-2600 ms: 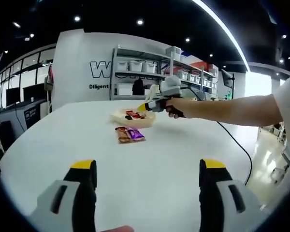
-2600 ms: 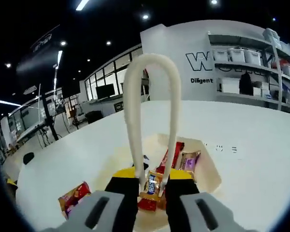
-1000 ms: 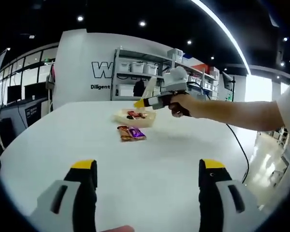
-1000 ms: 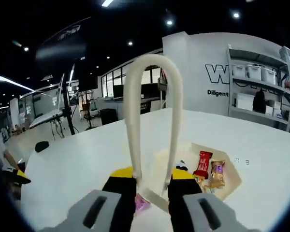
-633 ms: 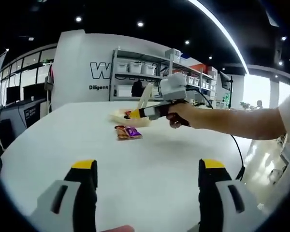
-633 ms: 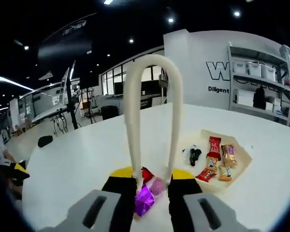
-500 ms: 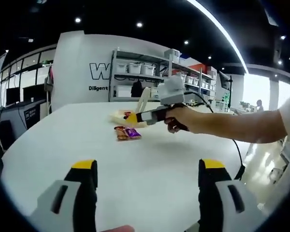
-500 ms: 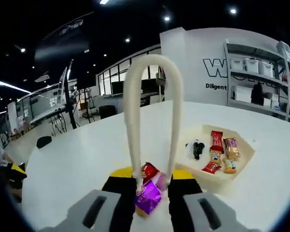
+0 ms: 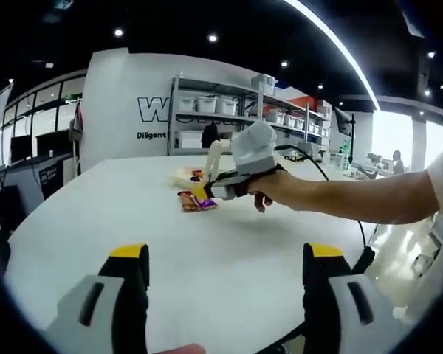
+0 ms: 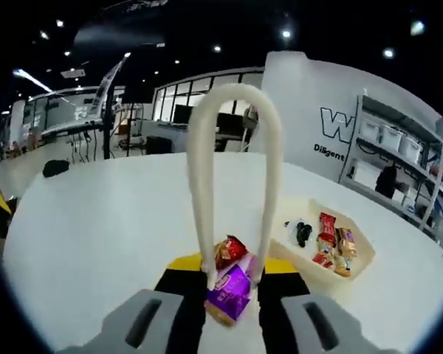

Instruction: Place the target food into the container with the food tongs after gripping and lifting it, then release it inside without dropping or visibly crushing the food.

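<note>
Right gripper view: the right hand-held gripper [image 10: 229,284] is clamped on the food tongs [image 10: 232,184], whose tips straddle the purple snack [image 10: 229,290] on the surface [image 10: 96,221]. Gripping seems under way; next, a gentle squeeze and lift toward the container [image 10: 321,247], ahead and right. Left hand-held gripper [image 9: 225,254] hangs apart, idle.

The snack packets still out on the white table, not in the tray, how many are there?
2. A shiny purple packet lies between the tips of the cream tongs, and a red-orange packet lies touching it just beyond. The tongs could be hiding more.

Ceiling spotlights and a bright strip toward one o'clock light both sharp views evenly, shadows stay soft, and fisheye bending curves the edges.
</note>
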